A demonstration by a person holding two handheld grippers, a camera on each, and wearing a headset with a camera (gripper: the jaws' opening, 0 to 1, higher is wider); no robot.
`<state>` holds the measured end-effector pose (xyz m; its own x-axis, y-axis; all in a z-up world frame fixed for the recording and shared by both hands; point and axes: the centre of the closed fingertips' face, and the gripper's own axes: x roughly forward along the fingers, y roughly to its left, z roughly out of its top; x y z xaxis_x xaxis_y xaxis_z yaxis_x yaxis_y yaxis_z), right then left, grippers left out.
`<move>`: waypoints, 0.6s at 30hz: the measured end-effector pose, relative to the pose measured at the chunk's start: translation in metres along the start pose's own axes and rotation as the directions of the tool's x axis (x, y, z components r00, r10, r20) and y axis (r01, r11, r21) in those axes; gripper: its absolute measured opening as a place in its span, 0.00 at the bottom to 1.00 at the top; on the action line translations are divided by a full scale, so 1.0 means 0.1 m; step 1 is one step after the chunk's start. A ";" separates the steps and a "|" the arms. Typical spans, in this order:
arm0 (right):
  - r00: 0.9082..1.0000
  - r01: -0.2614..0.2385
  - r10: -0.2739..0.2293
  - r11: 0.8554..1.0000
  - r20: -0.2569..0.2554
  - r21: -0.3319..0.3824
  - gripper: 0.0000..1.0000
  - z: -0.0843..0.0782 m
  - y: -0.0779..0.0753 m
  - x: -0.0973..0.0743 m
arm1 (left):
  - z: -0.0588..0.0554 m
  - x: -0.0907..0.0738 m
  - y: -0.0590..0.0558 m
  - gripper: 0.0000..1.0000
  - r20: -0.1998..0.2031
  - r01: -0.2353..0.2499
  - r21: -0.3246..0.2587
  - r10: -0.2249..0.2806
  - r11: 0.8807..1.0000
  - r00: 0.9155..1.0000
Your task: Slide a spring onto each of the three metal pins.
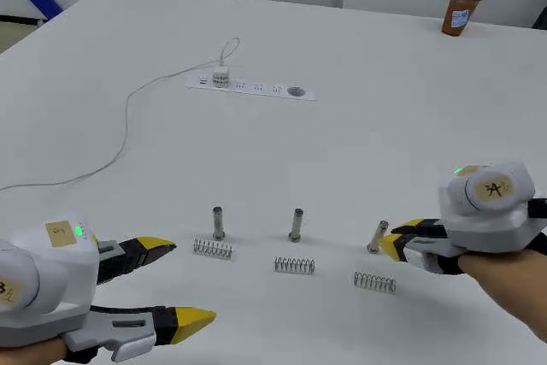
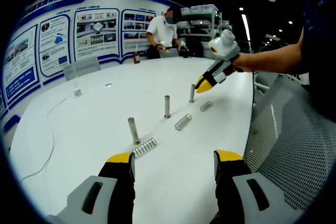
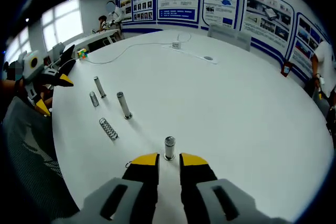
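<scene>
left gripper (image 1: 195, 282), lower left, jaws wide open and empty; right gripper (image 1: 389, 241), lower right, jaws slightly parted just beside the rightmost pin (image 1: 377, 237).

From the near edge of the table (image 1: 359, 151), the head view looks down on the pin row (image 1: 296, 225), which the left gripper view sights rightward and the right gripper view leftward, close behind the right pin (image 3: 169, 147).

On the counter (image 1: 342, 151), three pins (image 1: 296, 225) stand in a row between the left gripper (image 1: 190, 284) and right gripper (image 1: 391, 241). The nearest pin (image 1: 377, 237) stands just ahead of the right gripper. A spring (image 1: 375, 282) lies just beside each pin, on the person's side.
</scene>
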<state>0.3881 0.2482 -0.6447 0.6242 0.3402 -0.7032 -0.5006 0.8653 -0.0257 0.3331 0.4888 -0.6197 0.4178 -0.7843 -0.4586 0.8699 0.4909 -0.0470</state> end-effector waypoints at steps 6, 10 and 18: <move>0.999 -0.043 0.043 0.999 -0.020 -0.021 0.16 -0.07 0.09 -0.06 | 0.00 0.00 0.01 0.62 0.000 0.004 0.002 -0.004 1.000 1.000; 0.995 -0.091 0.087 0.994 -0.050 -0.065 0.16 -0.12 0.21 -0.07 | 0.01 0.02 0.00 0.62 0.000 0.008 0.004 -0.008 1.000 1.000; 0.980 -0.177 0.159 0.971 -0.122 -0.162 0.16 -0.21 0.44 -0.03 | 0.00 0.04 -0.03 0.62 -0.005 0.019 0.007 -0.019 1.000 1.000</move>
<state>0.3515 0.2770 -0.6584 0.4589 0.4255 -0.7800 -0.6938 0.7200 -0.0154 0.3321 0.4844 -0.6209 0.4002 -0.7915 -0.4619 0.8794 0.4734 -0.0493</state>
